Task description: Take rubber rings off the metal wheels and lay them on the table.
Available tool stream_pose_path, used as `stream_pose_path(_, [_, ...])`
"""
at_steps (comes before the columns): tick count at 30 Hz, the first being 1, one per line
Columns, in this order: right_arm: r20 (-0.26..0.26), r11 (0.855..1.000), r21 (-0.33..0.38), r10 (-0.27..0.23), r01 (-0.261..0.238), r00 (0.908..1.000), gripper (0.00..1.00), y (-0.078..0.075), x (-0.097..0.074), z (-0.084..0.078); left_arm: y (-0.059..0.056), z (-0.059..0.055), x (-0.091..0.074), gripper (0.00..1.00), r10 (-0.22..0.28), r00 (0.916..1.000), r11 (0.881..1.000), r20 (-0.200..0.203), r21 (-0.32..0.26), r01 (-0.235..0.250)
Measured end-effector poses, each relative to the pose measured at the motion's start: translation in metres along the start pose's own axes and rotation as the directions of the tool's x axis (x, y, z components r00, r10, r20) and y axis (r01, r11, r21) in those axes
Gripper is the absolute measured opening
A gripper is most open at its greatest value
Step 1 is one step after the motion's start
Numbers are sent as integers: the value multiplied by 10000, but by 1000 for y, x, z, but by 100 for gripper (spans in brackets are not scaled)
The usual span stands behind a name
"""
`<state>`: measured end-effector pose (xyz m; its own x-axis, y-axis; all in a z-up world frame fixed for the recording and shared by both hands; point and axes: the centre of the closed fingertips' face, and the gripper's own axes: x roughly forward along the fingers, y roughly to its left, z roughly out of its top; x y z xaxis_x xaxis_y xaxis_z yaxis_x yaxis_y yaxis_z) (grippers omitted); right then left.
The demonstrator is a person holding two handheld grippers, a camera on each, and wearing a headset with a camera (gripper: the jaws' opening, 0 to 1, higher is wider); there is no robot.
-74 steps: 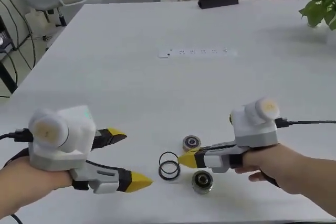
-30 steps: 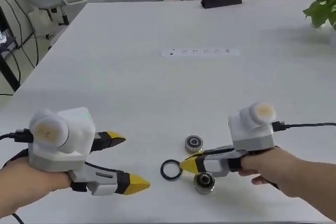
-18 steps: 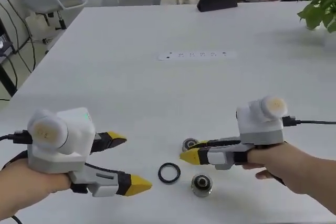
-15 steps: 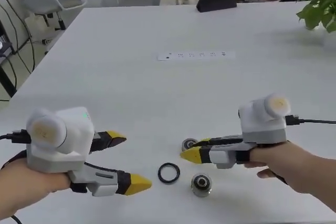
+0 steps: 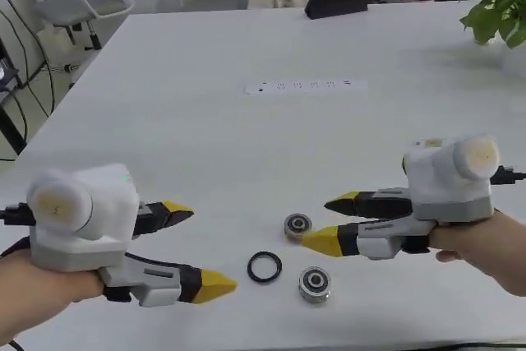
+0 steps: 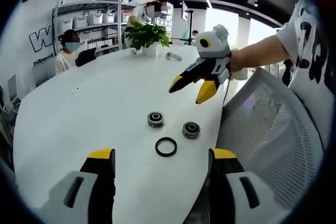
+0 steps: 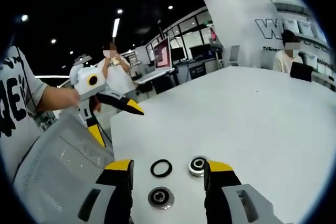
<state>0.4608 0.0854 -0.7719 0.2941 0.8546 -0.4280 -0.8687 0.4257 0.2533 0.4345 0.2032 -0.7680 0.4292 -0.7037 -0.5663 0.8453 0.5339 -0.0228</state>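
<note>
On white office bench: rubber ring flat beside two metal wheels. Left gripper and right gripper hover low, jaws spread, empty

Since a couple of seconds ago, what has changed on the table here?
The right gripper, earlier shut with its tips at the black rubber ring, has lifted, drawn back to the person's right and opened. The ring lies free on the table. The left gripper stayed open at the left, and the farther metal wheel and the nearer metal wheel kept their places.
</note>
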Motion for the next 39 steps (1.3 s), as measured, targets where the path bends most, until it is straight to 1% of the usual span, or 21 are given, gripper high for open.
stream_pose_path(3, [155,9999,114,-103,102,9998,58,-1,-9,0,-2,1,-3,71,46,10000,10000,65,-66,-46])
stream_pose_path(5, [222,9997,62,-234,233,9995,60,0,-15,-3,-3,1,-5,71,93,9999,9999,82,-53,-93])
stream_pose_path(8, [69,9990,-172,-422,423,9991,62,0,-24,-9,-5,0,-8,72,165,9998,9999,80,-39,-165])
stream_pose_path(11, [-106,9975,-414,-574,570,9983,66,2,-33,-16,-6,-2,-11,72,222,9997,9996,126,-152,-220])
stream_pose_path(13, [-162,9966,-494,-670,661,9976,69,3,-38,-18,-8,-4,-12,72,236,9996,9995,139,-194,-233])
stream_pose_path(18, [-255,9924,-893,-877,851,9958,73,8,-49,-21,-13,-6,-13,72,245,9995,9992,179,-332,-239])
stream_pose_path(21, [-344,9896,-1077,-991,949,9945,76,11,-54,-25,-14,-5,-17,72,335,9991,9990,250,-307,-327])
stream_pose_path(25, [-438,9866,-1224,-1142,1081,9925,79,12,-60,-31,-17,-4,-22,73,409,9986,9987,335,-302,-399])
stream_pose_path(34, [-479,9797,-1410,-1505,1425,9874,81,13,-75,-38,-22,-8,-30,73,569,9979,9979,299,-324,-559])
stream_pose_path(39, [-476,9789,-1361,-1602,1525,9859,81,14,-79,-42,-22,-7,-34,73,681,9970,9972,365,-340,-669])
